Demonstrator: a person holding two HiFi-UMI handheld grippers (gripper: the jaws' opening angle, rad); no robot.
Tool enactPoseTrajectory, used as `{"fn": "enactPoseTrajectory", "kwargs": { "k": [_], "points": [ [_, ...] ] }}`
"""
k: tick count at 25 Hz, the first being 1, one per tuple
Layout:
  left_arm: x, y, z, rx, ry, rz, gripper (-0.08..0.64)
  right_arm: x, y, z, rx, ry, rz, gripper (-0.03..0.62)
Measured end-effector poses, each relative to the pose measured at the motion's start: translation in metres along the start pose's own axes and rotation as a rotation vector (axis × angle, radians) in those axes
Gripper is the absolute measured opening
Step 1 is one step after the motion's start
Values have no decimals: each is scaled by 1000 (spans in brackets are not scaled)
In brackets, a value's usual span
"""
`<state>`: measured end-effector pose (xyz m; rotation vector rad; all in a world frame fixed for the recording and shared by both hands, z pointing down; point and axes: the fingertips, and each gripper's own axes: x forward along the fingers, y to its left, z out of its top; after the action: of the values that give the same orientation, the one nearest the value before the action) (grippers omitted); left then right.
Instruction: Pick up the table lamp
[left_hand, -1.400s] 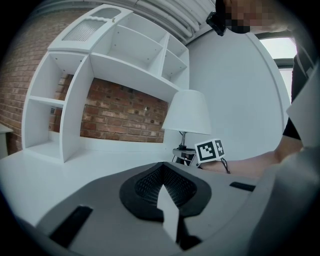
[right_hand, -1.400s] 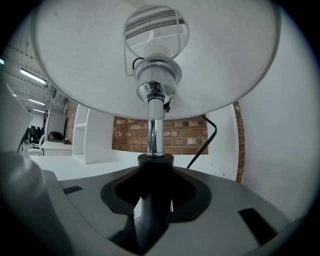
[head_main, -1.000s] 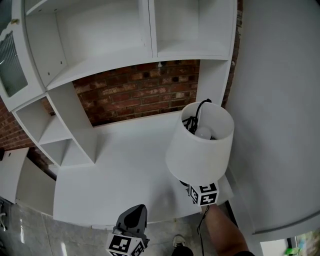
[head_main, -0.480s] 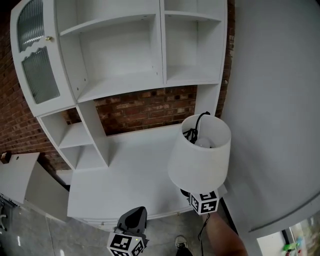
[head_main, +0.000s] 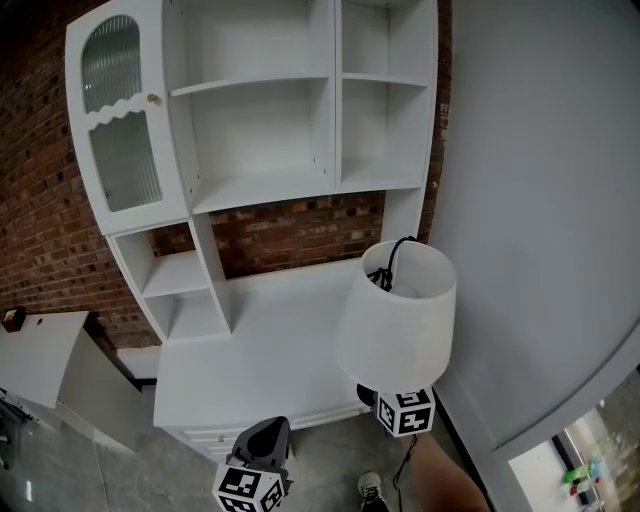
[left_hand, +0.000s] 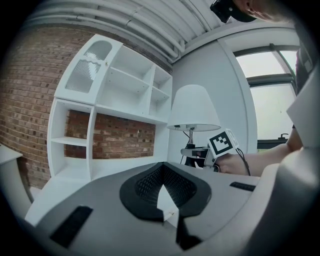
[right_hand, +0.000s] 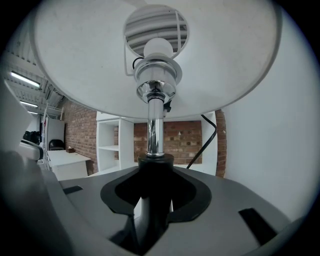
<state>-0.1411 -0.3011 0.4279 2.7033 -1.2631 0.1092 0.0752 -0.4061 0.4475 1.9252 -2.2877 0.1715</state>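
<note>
The table lamp has a white cone shade (head_main: 395, 315) and a chrome stem (right_hand: 155, 130) on a black collar. My right gripper (head_main: 380, 388) is shut on that black lower stem, holding the lamp upright in the air off the front right corner of the white desk (head_main: 260, 340). In the right gripper view the shade (right_hand: 75, 60) fills the top, and the black collar sits between the jaws of the right gripper (right_hand: 152, 200). The lamp's black cable (head_main: 393, 250) loops out of the shade. My left gripper (head_main: 265, 438) hangs lower left, shut and empty. From the left gripper view, the lamp (left_hand: 194, 107) appears at right.
A white shelf unit (head_main: 260, 130) with a glass door (head_main: 120, 140) stands on the desk against a brick wall (head_main: 290, 230). A grey wall (head_main: 530, 200) runs close along the right. A low white table (head_main: 40, 350) stands at far left.
Both grippers have risen and drawn back from the desk, the lamp coming along in the right one. The desk looks smaller, and more of the shelves shows.
</note>
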Motion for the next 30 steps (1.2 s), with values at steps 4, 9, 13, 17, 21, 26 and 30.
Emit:
{"fn": "enactPoseTrajectory", "kwargs": {
  "k": [4,9,13,17,21,26,30],
  "points": [
    [-35,-3,-1,10,4,-11,-2,-32,27,8,8,-9,-5,144],
    [-67,-12,6,14,-2,-3,-2,-67,49,18,22,-10,6,144],
    [-81,-24,10,11,-11,15,-2,-93,53,24,31,-18,23,144],
    [-90,-42,12,2,-20,46,-2,-118,47,29,28,-25,45,143],
    [-92,-73,11,-18,-26,72,-2,-146,32,27,24,-10,67,144],
    [-97,-103,-6,-24,-54,111,-2,-181,16,17,4,6,104,144],
    [-103,-127,-17,-24,-44,123,-2,-209,11,5,7,14,124,144]
  ]
}}
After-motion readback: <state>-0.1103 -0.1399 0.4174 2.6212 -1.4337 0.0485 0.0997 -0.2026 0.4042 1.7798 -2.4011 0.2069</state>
